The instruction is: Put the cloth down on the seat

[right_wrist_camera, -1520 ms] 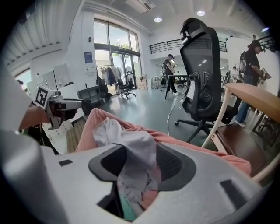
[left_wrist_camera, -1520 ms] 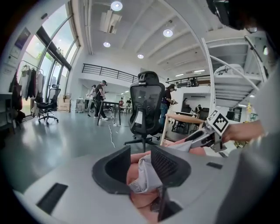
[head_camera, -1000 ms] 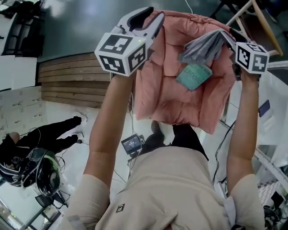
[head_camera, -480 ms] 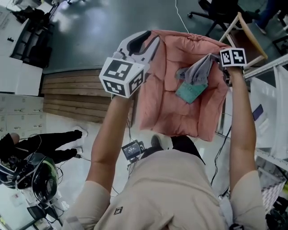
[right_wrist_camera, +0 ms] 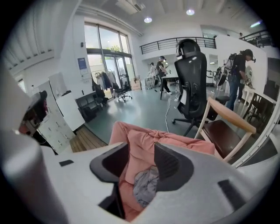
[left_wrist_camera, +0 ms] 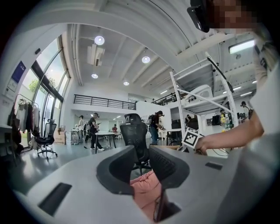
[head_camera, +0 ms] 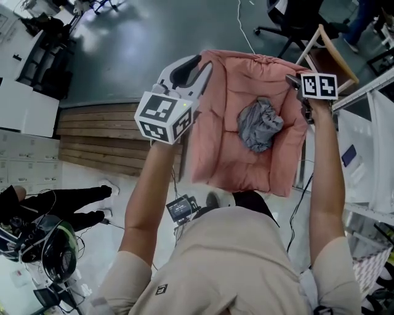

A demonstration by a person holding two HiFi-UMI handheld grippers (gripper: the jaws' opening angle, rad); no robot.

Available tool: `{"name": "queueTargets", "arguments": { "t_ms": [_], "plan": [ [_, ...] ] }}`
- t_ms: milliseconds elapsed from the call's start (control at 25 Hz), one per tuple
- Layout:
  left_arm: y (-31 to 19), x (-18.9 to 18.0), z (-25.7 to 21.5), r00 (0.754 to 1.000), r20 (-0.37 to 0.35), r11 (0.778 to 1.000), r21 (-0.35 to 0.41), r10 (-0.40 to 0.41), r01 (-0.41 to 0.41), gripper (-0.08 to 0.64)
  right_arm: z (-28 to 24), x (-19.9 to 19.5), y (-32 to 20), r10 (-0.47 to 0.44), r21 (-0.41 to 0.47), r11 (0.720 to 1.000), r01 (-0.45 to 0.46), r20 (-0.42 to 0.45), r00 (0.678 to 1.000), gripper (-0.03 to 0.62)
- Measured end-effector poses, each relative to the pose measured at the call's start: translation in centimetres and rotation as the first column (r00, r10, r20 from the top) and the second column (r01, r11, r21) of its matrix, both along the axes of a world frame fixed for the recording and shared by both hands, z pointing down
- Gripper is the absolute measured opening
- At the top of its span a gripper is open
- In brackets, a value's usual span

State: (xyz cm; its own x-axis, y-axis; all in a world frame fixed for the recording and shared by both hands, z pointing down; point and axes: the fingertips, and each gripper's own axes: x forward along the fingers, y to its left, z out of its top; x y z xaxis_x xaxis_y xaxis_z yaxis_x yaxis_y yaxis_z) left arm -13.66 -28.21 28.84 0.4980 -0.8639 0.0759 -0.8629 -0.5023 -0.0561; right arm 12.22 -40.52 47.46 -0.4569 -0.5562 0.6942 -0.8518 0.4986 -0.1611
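A crumpled grey cloth (head_camera: 258, 125) lies loose on the middle of the pink padded seat (head_camera: 231, 163). My left gripper (head_camera: 196, 66) is raised over the seat's left edge, open; its jaws have just been closing a little, with nothing between them. In the left gripper view, pink padding (left_wrist_camera: 146, 192) shows below the gap of the left gripper (left_wrist_camera: 141, 164). My right gripper (head_camera: 295, 86) is at the seat's right edge, open and clear of the cloth; its jaws have just been closing slightly. Under the right gripper (right_wrist_camera: 141, 159) the cloth (right_wrist_camera: 145, 186) rests on the seat (right_wrist_camera: 140, 148).
A wooden chair (head_camera: 329, 52) and a black office chair (head_camera: 295, 18) stand beyond the seat. A wooden platform (head_camera: 98, 135) lies to the left. White rack tubes (head_camera: 369, 92) run along the right. Cables and a small device (head_camera: 180, 209) are on the floor.
The cloth hung from my right gripper above the seat; now it is let go and lies bunched on the cushion. The right gripper drew back to the right edge. The left gripper shifted slightly.
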Motion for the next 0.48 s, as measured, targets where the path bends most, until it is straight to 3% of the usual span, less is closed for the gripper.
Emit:
{"name": "queueTargets", "arguments": {
  "t_ms": [120, 200, 320, 480],
  "plan": [
    [1.0, 0.0, -1.6, 1.000, -0.011, 1.000, 0.030, 0.009, -0.008, 0.101, -5.4, -1.1, 1.3, -0.011, 0.129, 0.992, 0.004, 0.059, 0.998, 0.136],
    [2.0, 0.1, -2.9, 1.000, -0.018, 0.998, 0.054, 0.017, -0.016, 0.100, -9.7, -1.8, 2.8, -0.023, 0.237, 0.971, -0.004, 0.111, 0.994, 0.075],
    [3.6, 0.2, -5.1, 0.999, -0.029, 0.995, 0.091, 0.031, -0.029, 0.092, -16.2, -2.9, 6.2, -0.058, 0.395, 0.918, -0.024, 0.194, 0.979, -0.005],
    [6.3, -0.1, -8.4, 0.998, -0.050, 0.990, 0.138, 0.047, -0.040, 0.078, -23.8, -4.4, 11.6, -0.132, 0.544, 0.838, -0.041, 0.274, 0.953, -0.006]
  ]
}}
